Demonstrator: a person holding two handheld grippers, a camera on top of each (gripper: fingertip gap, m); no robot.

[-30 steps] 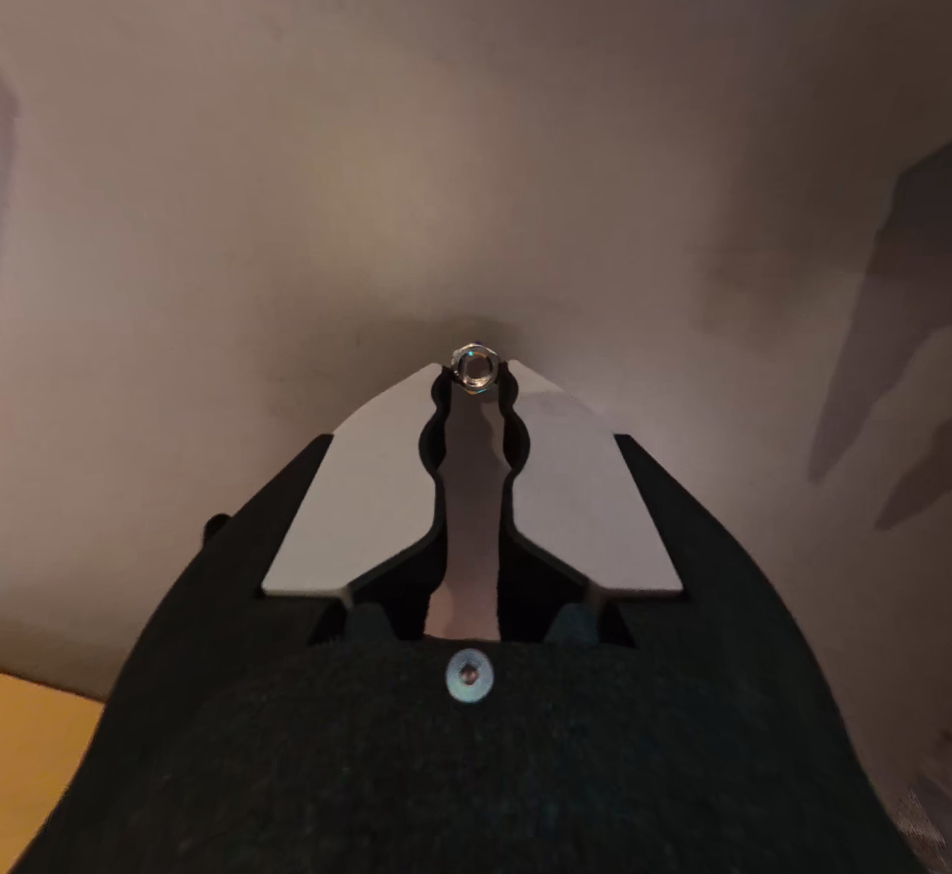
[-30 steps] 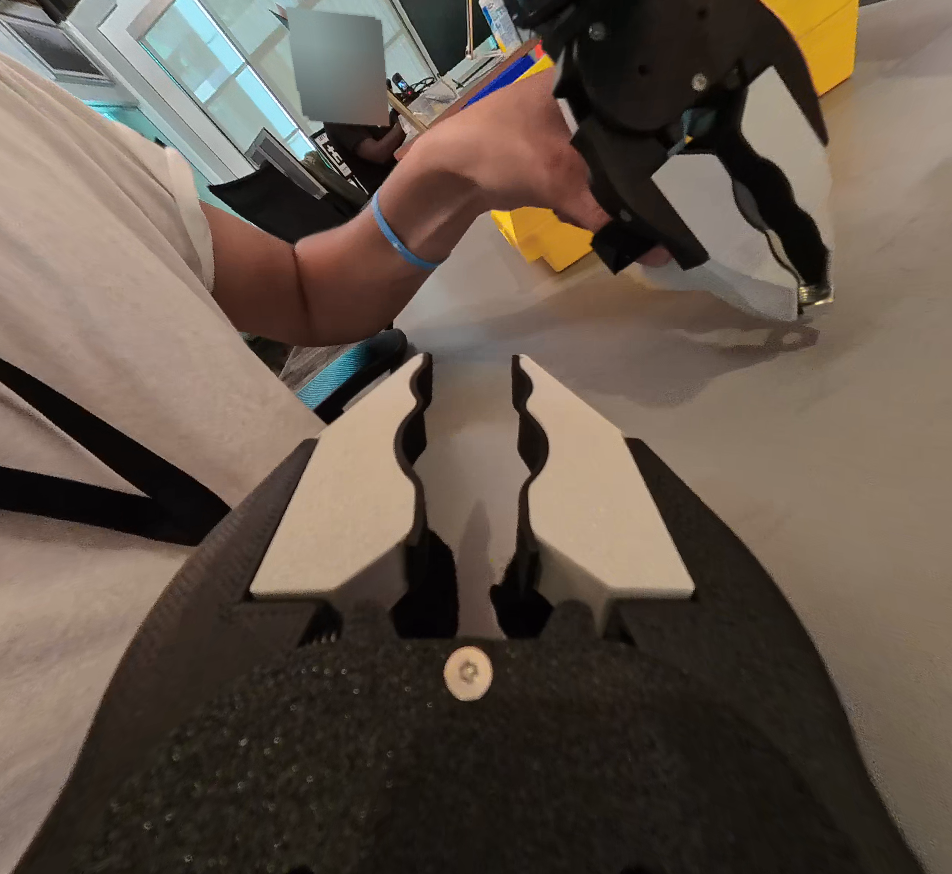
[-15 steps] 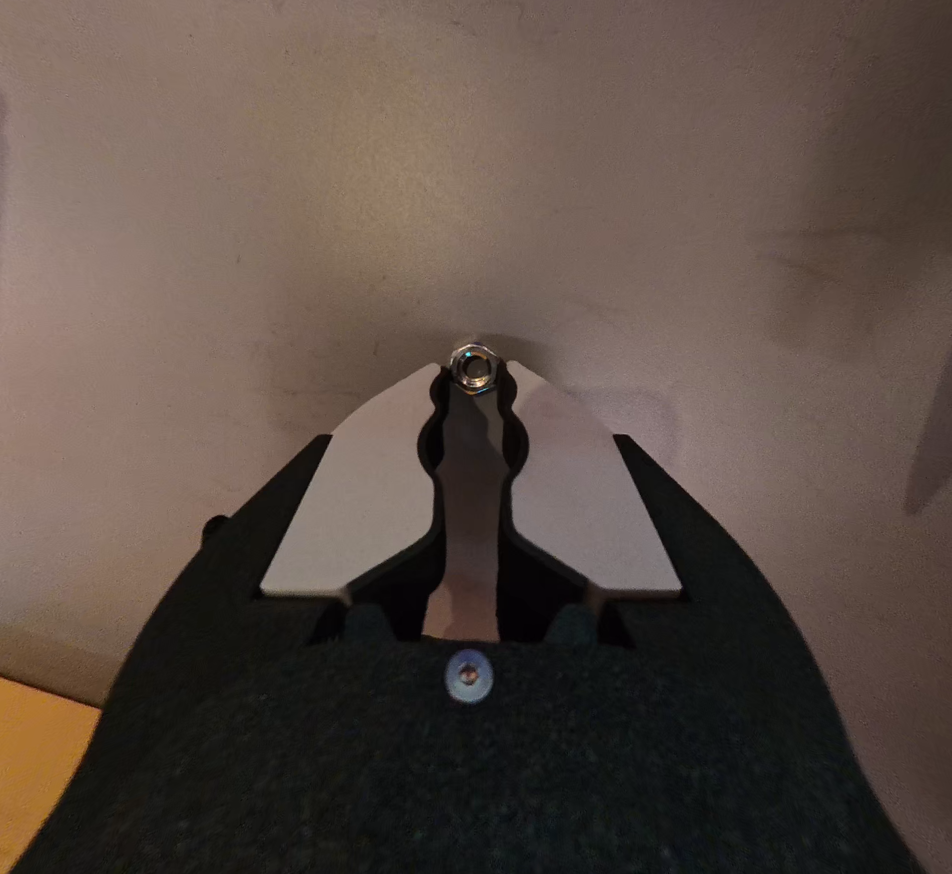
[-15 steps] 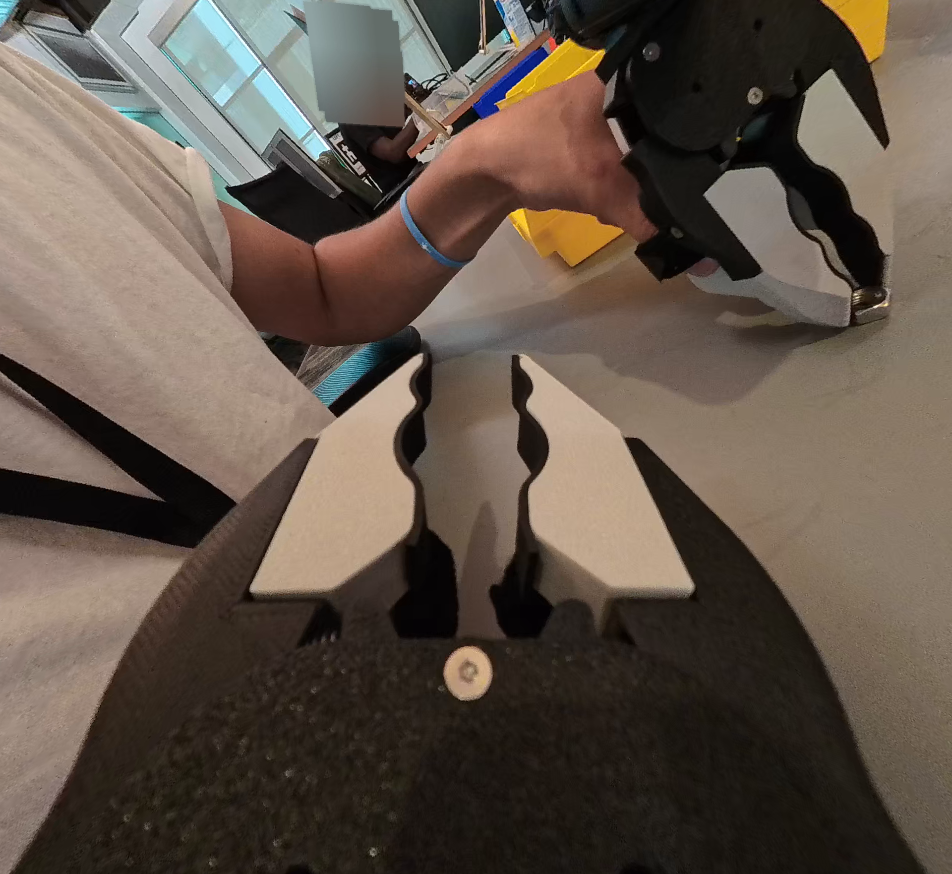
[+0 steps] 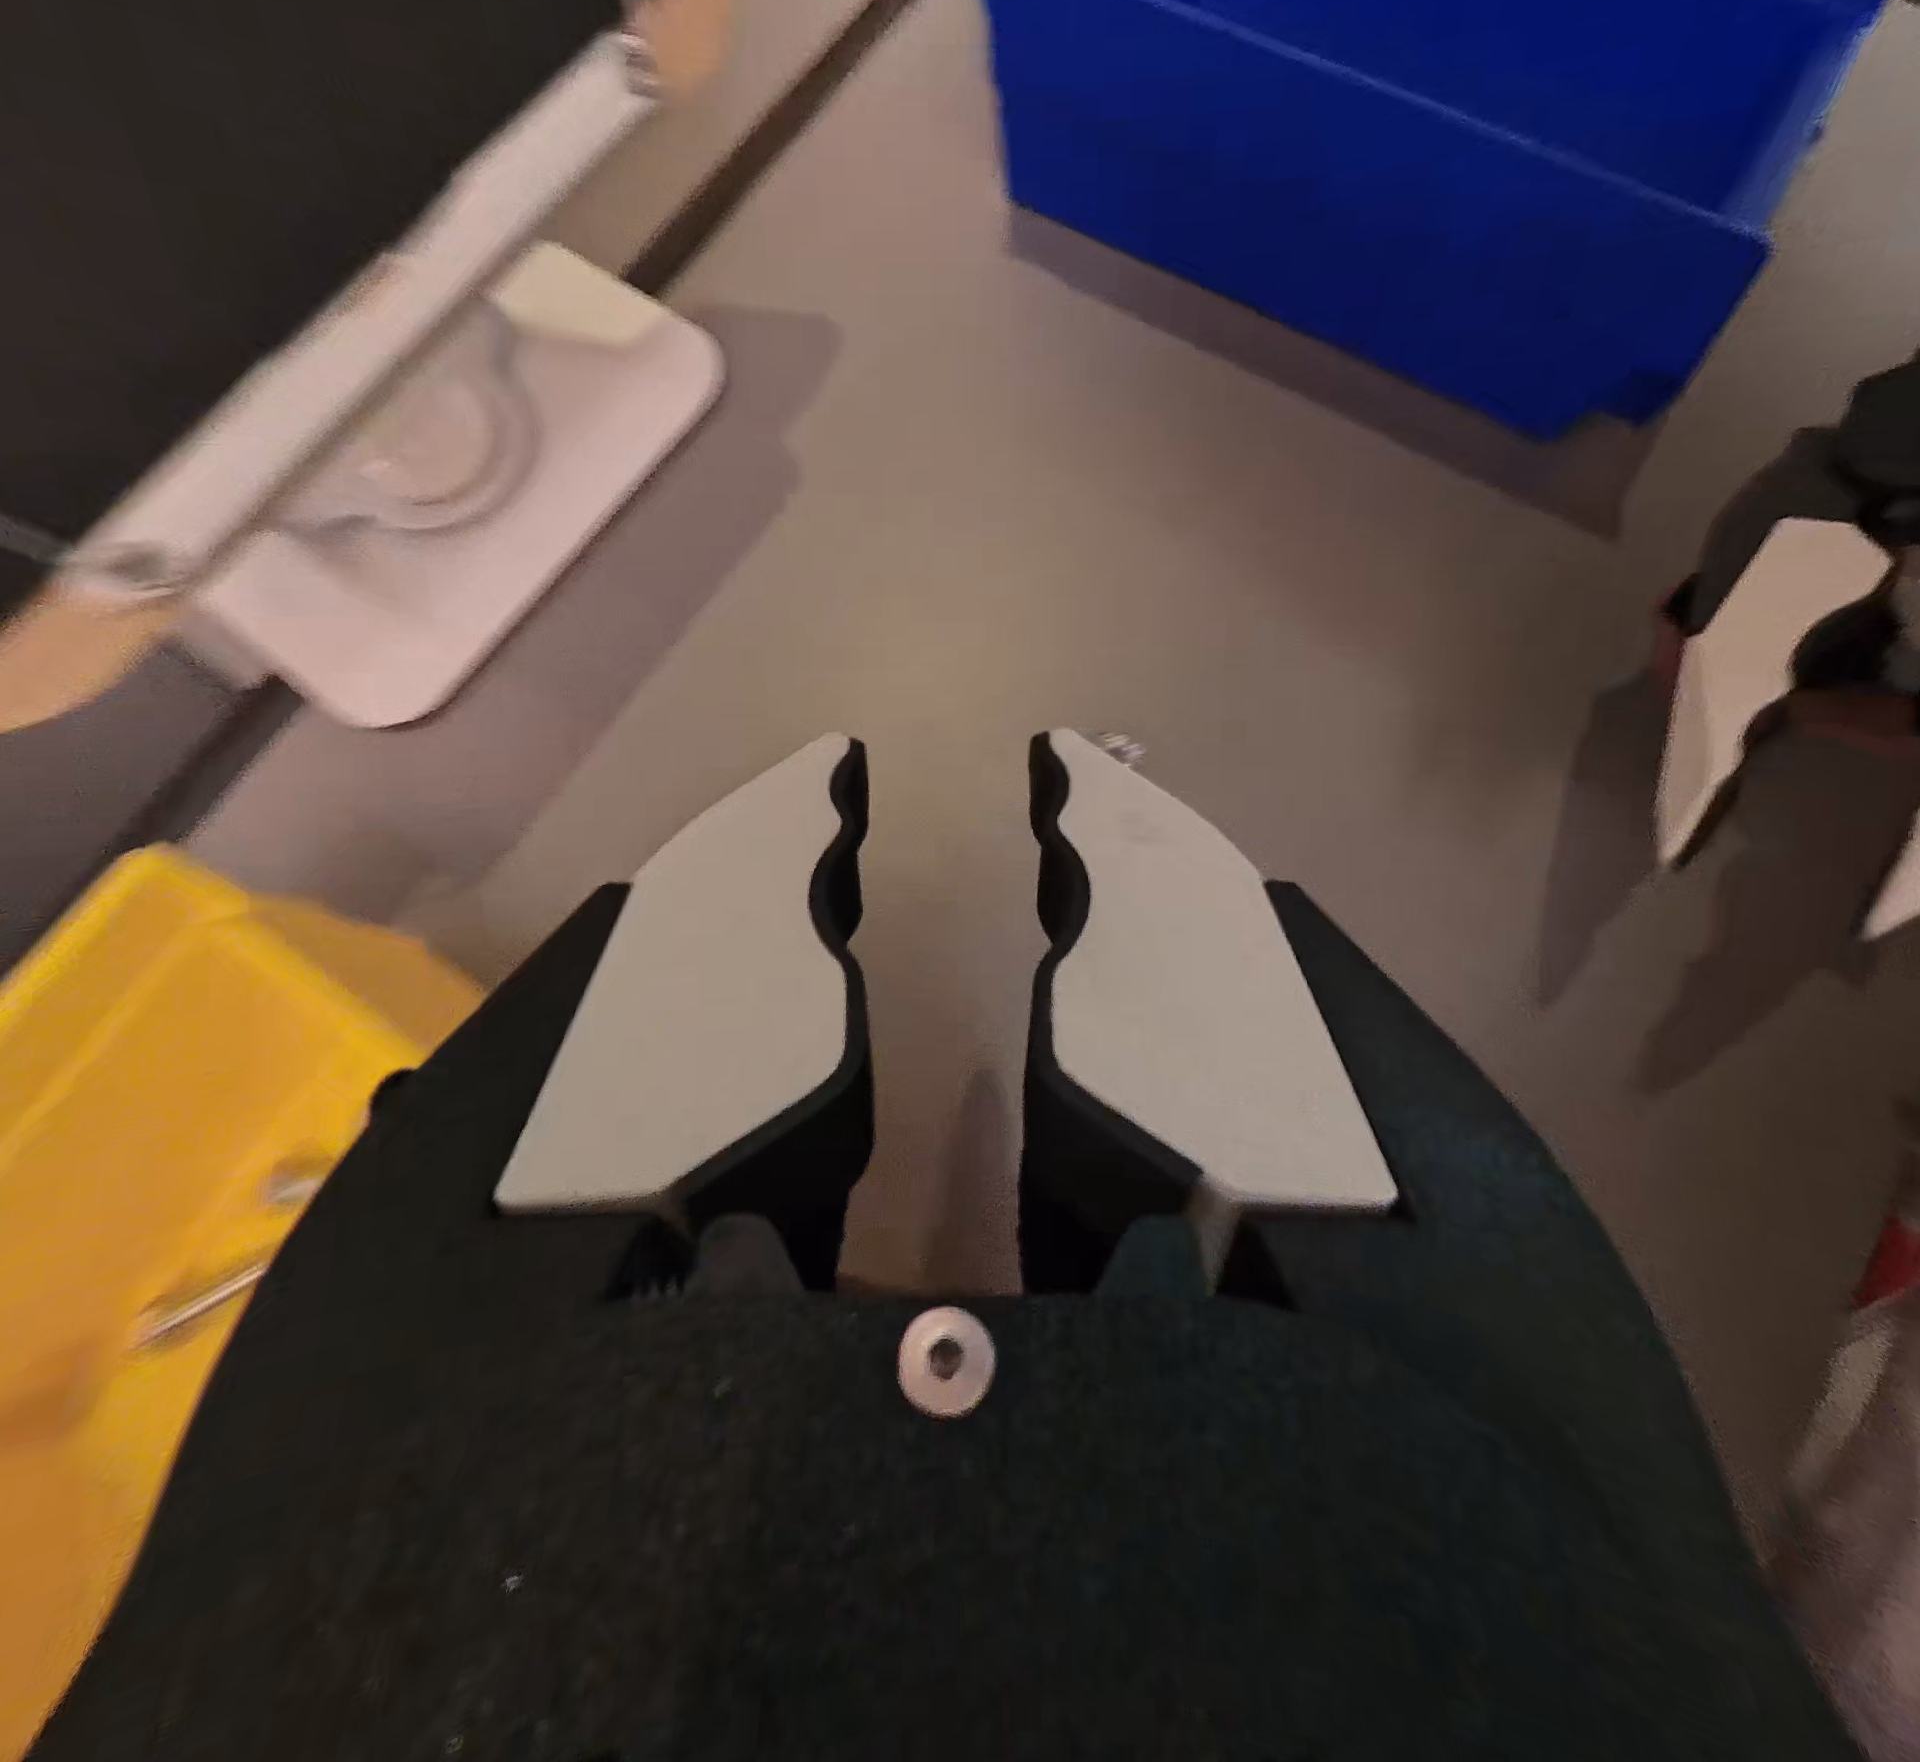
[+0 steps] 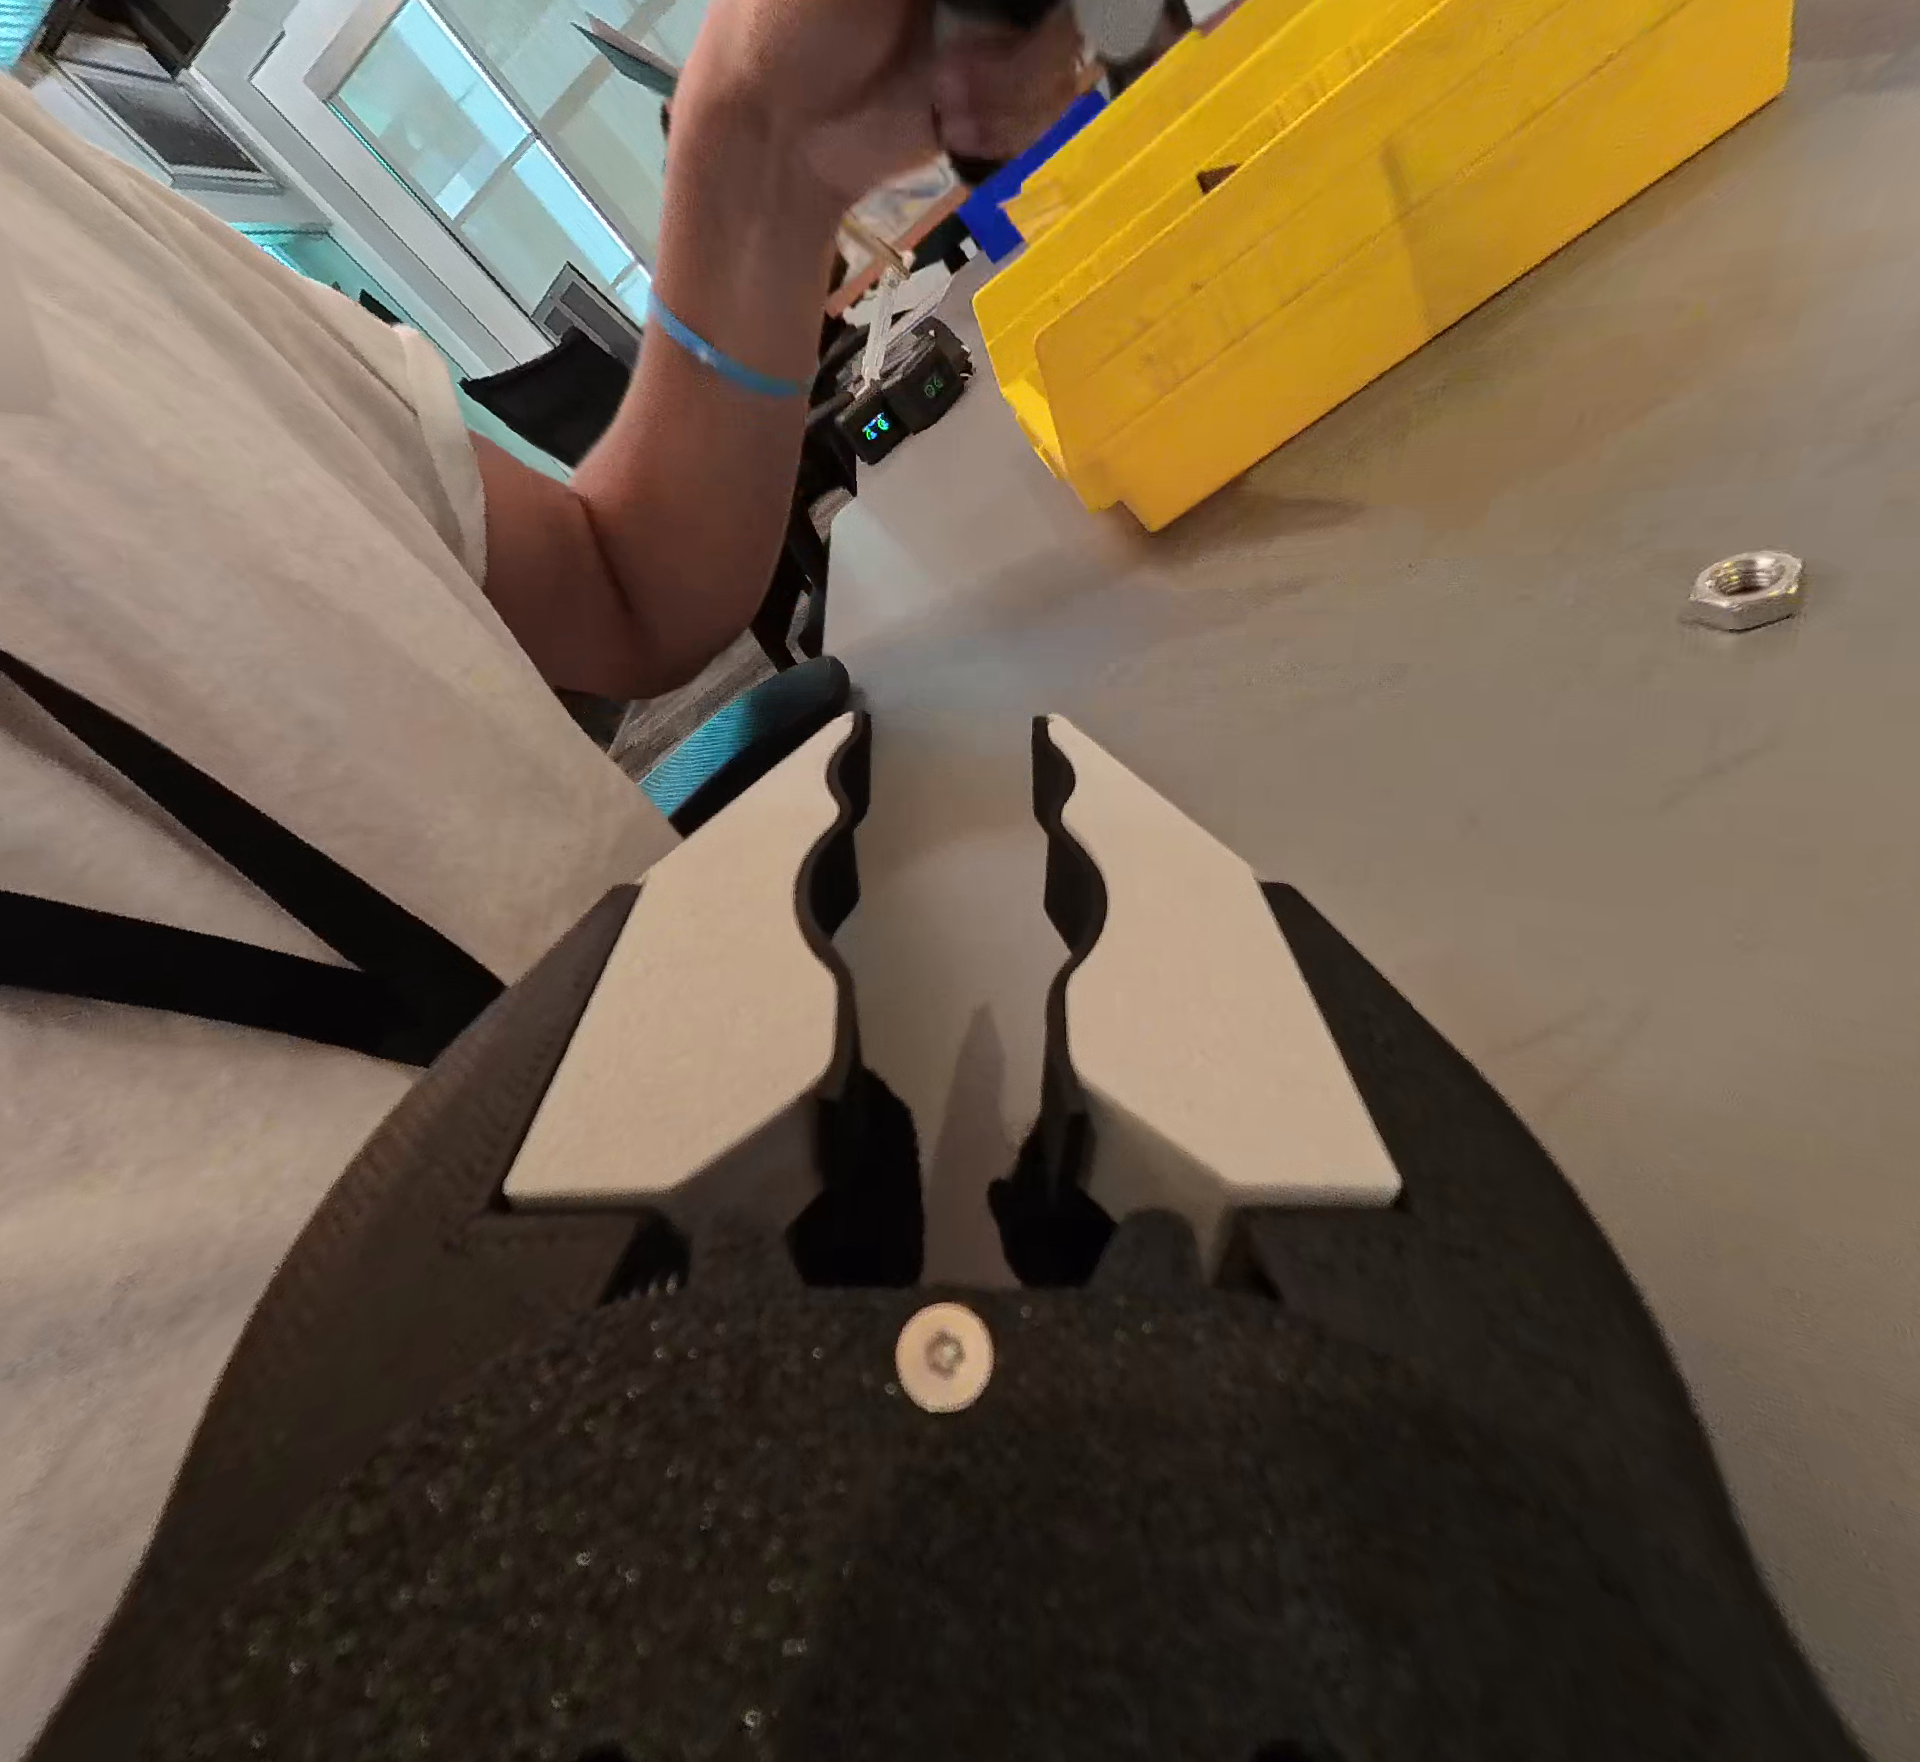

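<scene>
Left gripper (image 5: 945,756): its fingers stand apart with only bare tabletop between them; nothing is in its grasp. The view is motion-blurred.
Right gripper (image 6: 948,725): its fingers stand apart over the grey tabletop (image 6: 1455,881), nothing between them.
Hex nut (image 6: 1743,590): a small silver nut lying flat on the tabletop, free of both grippers, well to the right of the right gripper's fingertips and near the yellow bin (image 6: 1403,258). In the left wrist view a small shiny speck shows just past the right fingertip; too blurred to tell what it is.
Blue bin (image 5: 1403,133): ahead of the left gripper, on the tabletop.
Monitor stand (image 5: 468,486): a white base to the left, under a dark screen.
Hand (image 6: 821,50): raised, gripping the left gripper's handle, a blue wristband below it.
</scene>
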